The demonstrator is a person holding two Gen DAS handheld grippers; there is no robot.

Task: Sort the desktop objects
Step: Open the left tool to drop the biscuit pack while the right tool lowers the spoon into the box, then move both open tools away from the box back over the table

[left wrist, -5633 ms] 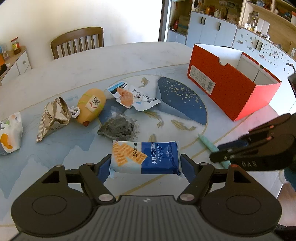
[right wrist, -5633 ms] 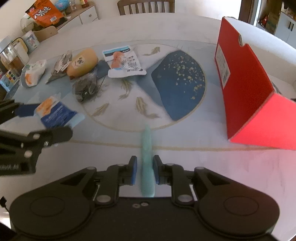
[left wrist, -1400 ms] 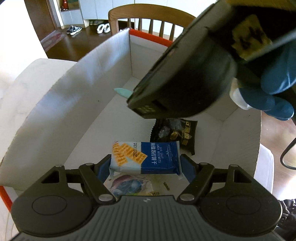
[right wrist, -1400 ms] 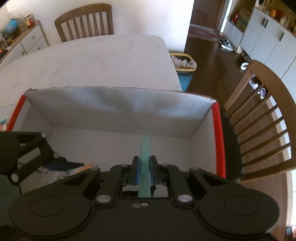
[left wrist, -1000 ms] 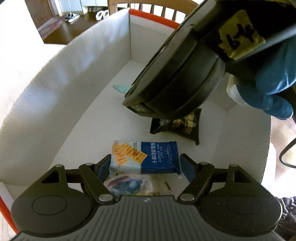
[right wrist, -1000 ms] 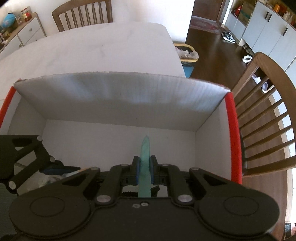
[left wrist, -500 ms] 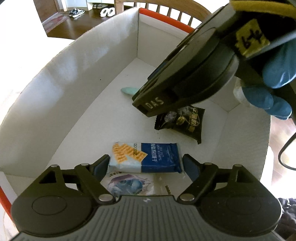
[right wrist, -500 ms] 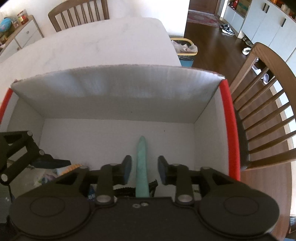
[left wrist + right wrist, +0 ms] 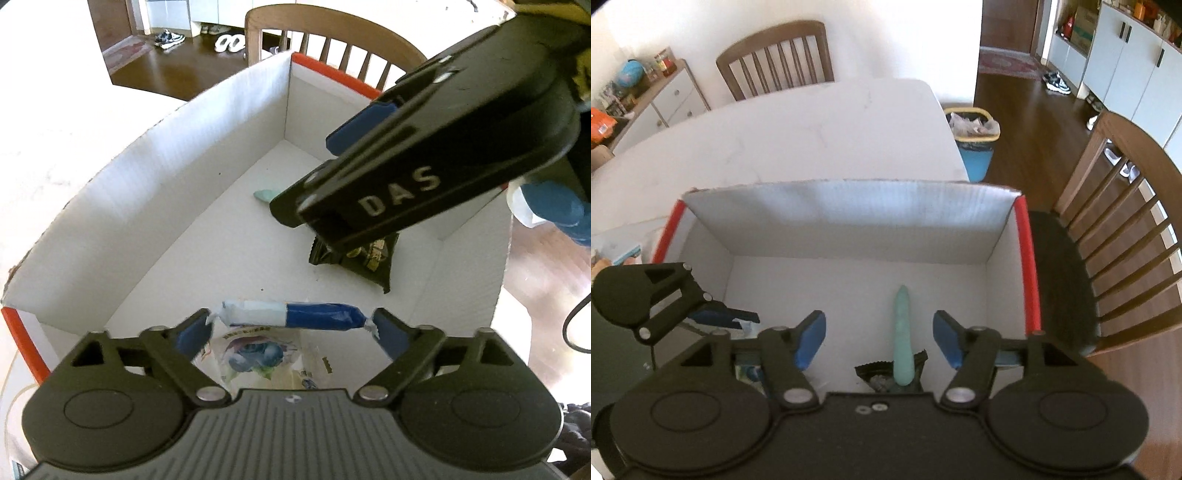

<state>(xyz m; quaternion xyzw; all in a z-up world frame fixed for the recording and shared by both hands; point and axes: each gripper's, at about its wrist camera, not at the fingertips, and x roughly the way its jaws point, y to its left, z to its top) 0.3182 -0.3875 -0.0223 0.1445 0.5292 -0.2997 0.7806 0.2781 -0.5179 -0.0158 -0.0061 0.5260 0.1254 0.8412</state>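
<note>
Both grippers hang over a cardboard box point(image 9: 147, 221), red outside and white inside. My left gripper point(image 9: 291, 330) is opening its jaws wide. The blue and white biscuit pack point(image 9: 291, 318) sits edge-on between them, free of the pads, above a white picture packet point(image 9: 258, 356). My right gripper point(image 9: 879, 339) is also opening. The teal stick point(image 9: 903, 332) lies loose on the box floor point(image 9: 849, 288) between its pads, its near end on a black snack packet point(image 9: 875, 374). In the left wrist view the right gripper point(image 9: 325, 170) hides most of the stick point(image 9: 264, 195).
A wooden chair point(image 9: 1126, 221) stands close against the box's right side, and another point(image 9: 775, 59) is at the table's far edge. A bin point(image 9: 973, 144) stands on the floor beyond the white table point(image 9: 812, 140). A blue-gloved hand point(image 9: 554, 210) holds the right gripper.
Both grippers opened and rose a little. The left one let go of the biscuit pack, which tipped onto its edge. The right one let go of the teal stick, now lying in the box.
</note>
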